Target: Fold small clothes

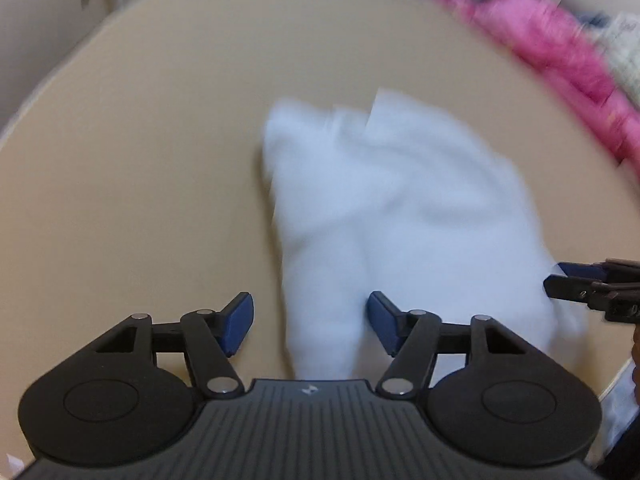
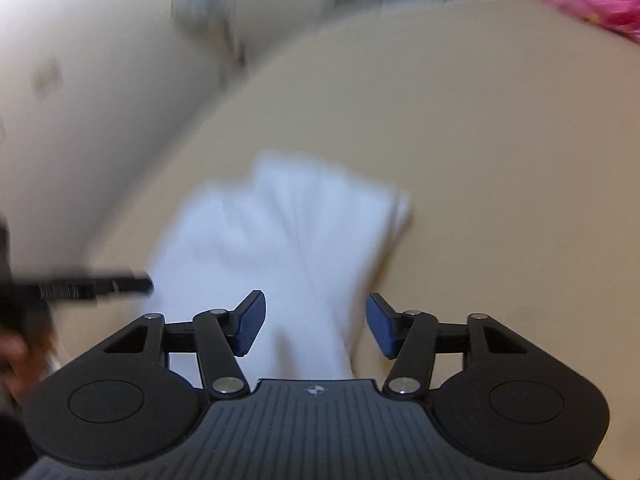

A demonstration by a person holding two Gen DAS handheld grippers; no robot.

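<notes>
Since the white garment (image 1: 400, 200) lies bunched on the tabletop (image 1: 140, 160), folding looks unfinished. Both the left hand-held gripper (image 1: 310, 322) and the right hand-held gripper (image 2: 316, 322) are held open, nothing gripped. The pink pile (image 1: 560, 52) is untouched.

White cloth (image 1: 400, 208), beige table (image 1: 140, 140), pink fabric (image 1: 560, 48)

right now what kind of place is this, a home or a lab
Probably a home, likely a bedroom or laundry corner. A white garment lies on a plain beige table, a heap of pink fluffy fabric is piled at its far edge, and blurred household clutter sits behind it.
</notes>
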